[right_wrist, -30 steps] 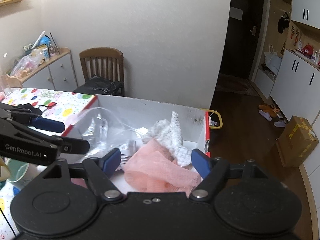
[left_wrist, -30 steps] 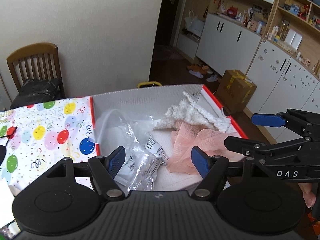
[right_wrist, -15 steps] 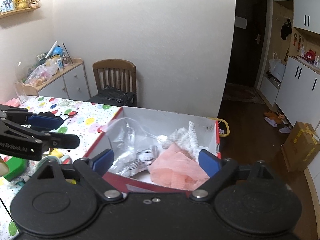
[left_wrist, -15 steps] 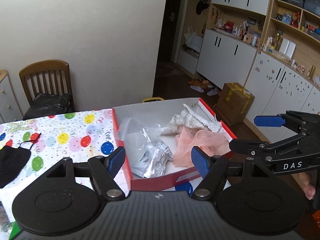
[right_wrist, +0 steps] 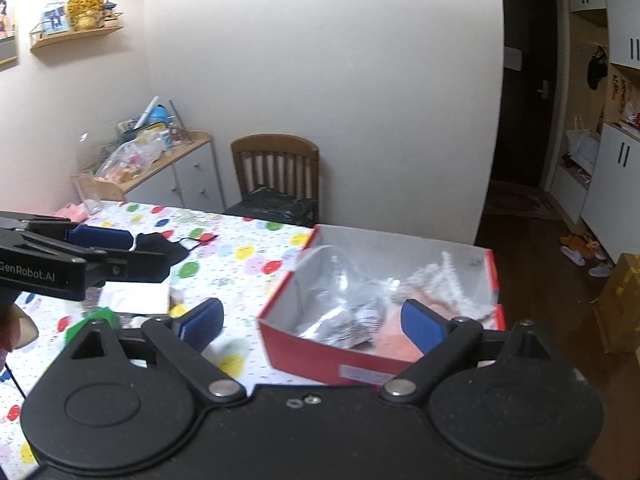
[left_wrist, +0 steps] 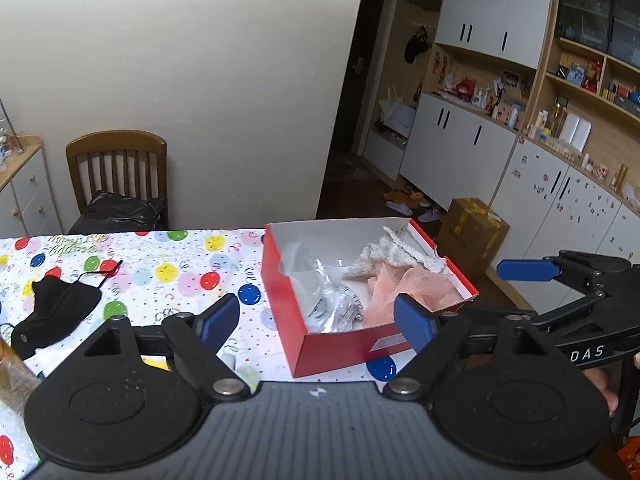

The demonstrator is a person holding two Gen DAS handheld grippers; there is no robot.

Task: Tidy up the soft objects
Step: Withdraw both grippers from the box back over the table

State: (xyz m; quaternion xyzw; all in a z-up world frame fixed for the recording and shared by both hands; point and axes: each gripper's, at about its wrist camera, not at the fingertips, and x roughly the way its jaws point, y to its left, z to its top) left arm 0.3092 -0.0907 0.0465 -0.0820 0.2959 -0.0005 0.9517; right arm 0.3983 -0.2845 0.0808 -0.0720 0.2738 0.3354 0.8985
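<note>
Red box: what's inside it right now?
The red box holds crumpled clear plastic bags, a pink mesh cloth and a white fuzzy cloth toward the back. Anything beneath them is covered; the near wall hides the floor's front strip.

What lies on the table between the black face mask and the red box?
Only bare balloon-print tablecloth lies between the black face mask and the red box; the left wrist view shows it.

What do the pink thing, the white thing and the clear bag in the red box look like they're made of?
Pink thing: seems a thin gauzy mesh fabric, matte; it bunches in soft folds. White thing: looks like fuzzy knit or fleece, with a nubbly surface. Clear bag: thin glossy plastic film, see-through and crinkled with glare. Red box: probably smooth cardboard with a white inside.
</note>
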